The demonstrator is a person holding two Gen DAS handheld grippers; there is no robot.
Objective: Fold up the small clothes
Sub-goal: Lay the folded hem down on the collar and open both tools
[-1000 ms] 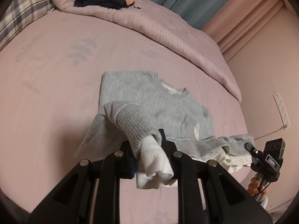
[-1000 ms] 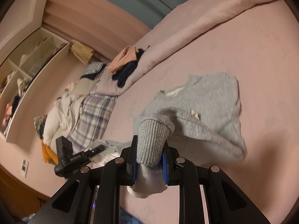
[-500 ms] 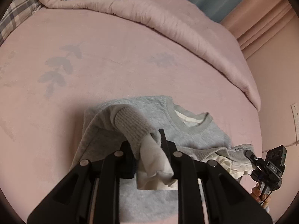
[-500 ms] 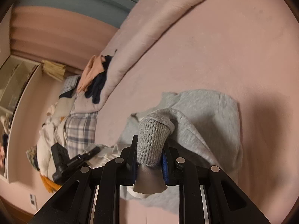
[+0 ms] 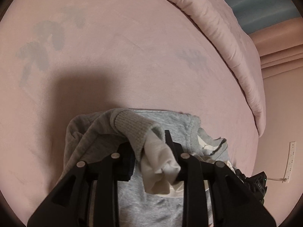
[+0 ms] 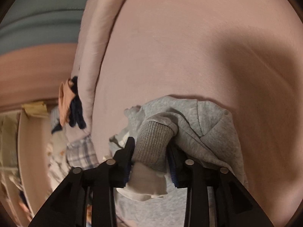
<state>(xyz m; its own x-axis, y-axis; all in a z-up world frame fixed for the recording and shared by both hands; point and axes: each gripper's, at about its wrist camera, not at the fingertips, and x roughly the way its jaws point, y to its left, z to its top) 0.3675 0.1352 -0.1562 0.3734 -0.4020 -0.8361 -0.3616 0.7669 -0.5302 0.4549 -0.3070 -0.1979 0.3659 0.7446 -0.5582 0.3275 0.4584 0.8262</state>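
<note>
A small grey sweatshirt [image 5: 151,204] with a white inner layer lies bunched on the pink bed sheet [image 5: 132,56]. My left gripper [image 5: 147,140] hangs low over it with one ribbed sleeve cuff [image 5: 136,126] between its jaws, which are opening. The cuff leans on the right finger, and a gap shows at the left pad. My right gripper [image 6: 149,143] has the other ribbed cuff [image 6: 153,141] filling the space between its blue pads while its jaws are opening. The sweatshirt body [image 6: 208,124] is humped beside it. Part of the right gripper [image 5: 255,181] shows at the left wrist view's lower right.
A rolled pink duvet [image 5: 227,37] runs along the far side of the bed. Peach and navy clothes [image 6: 72,104] lie piled on the duvet [image 6: 90,56]. A plaid pillow [image 6: 81,151] and shelves are at the left. A wall socket [image 5: 290,160] is beyond the bed's edge.
Both grippers have sunk toward the bed and carried the sleeves inward over the sweatshirt body. Both pairs of jaws stand wider than before. The right view has rolled.
</note>
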